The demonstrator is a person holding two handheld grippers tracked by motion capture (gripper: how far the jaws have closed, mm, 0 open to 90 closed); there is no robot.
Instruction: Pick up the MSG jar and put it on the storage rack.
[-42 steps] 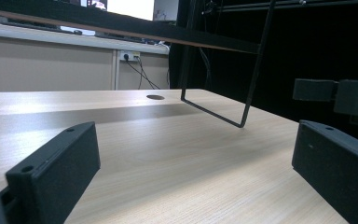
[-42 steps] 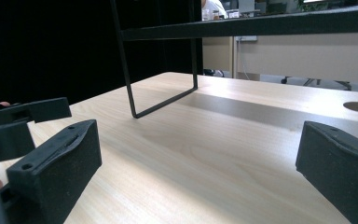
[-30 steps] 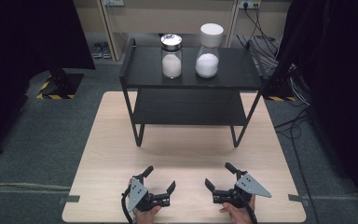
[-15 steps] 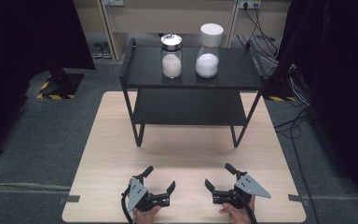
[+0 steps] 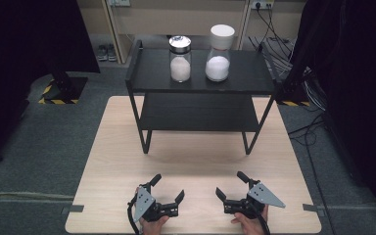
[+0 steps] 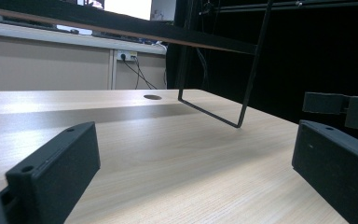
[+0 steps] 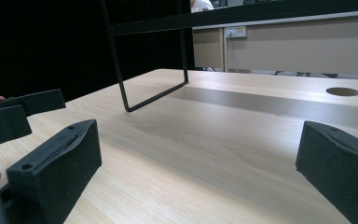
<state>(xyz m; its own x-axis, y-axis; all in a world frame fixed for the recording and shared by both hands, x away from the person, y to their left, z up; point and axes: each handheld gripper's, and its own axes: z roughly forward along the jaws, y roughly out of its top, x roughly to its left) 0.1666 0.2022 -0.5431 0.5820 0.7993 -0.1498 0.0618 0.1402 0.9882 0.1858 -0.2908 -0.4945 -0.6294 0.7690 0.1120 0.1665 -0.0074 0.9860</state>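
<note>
Soft overhead light, dark surroundings.

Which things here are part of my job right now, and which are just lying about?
In the job:
left gripper, open, low over the table
right gripper, open
silver-lidded jar
white-lidded jar
black shelf rack

Lying about:
floor cables
shoes

Both grippers rest low on the wooden table (image 5: 112,147) near its front edge, the left gripper (image 5: 167,189) and the right gripper (image 5: 230,185) side by side and apart, each with its jaws spread wide and empty. Well beyond them stands a black shelf (image 5: 142,63), and on its top board sit two jars of white powder. The jar with the silver lid (image 5: 180,59) is ahead of the left gripper, the jar with the white lid (image 5: 219,54) ahead of the right.
</note>
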